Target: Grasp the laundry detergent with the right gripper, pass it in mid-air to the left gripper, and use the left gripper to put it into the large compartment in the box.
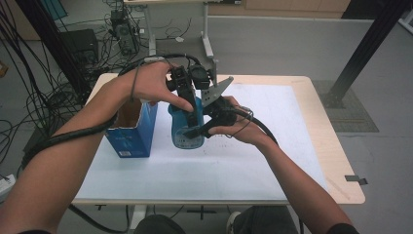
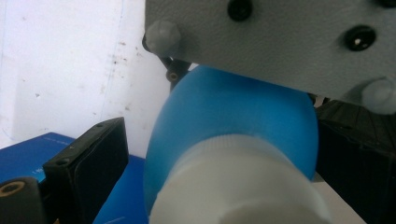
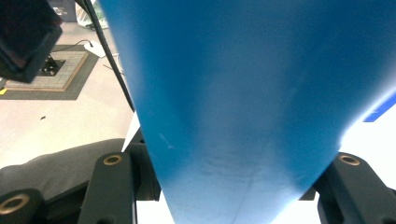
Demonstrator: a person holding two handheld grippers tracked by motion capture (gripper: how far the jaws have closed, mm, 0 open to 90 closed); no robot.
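Nearest the high camera, two bare forearms rise from the bottom edge and meet above the middle of a white-topped counter (image 1: 272, 161). Between them stands a blue bottle (image 1: 187, 129), upright, its base on or just above the white surface.

The left gripper (image 1: 184, 92) comes down on the bottle from 12 o'clock, the hand wrapped over it. The right gripper (image 1: 207, 124) reaches in from 3 o'clock and takes the bottle low on its body. This looks like a two-handed hold: one gripper steadying the body so the other can work at the top, perhaps to turn the cap, though that is a judgement.

Just beside the bottle, at its 9 o'clock, an open blue carton (image 1: 132, 131) stands upright, its brown inside showing. It may be the bottle's packaging.

The left gripper view looks steeply down the bottle's neck. A white ribbed cap (image 2: 243, 186) sits close at 6 o'clock with the rounded blue shoulder behind it. One black finger stands at 8 o'clock, clear of the cap; the other is a dark mass at 3 o'clock. Whether these fingers have closed on anything I cannot tell. The grey plate (image 2: 280, 42) of the other gripper crosses the top. The high view hides the cap under the hand.

The right gripper view shows what the high view cannot: the blue body wedged between two black fingers at 7 and 5 o'clock, both pressed against it, gripping the bottle. The floor (image 3: 60, 112) with cables lies at 9 o'clock.
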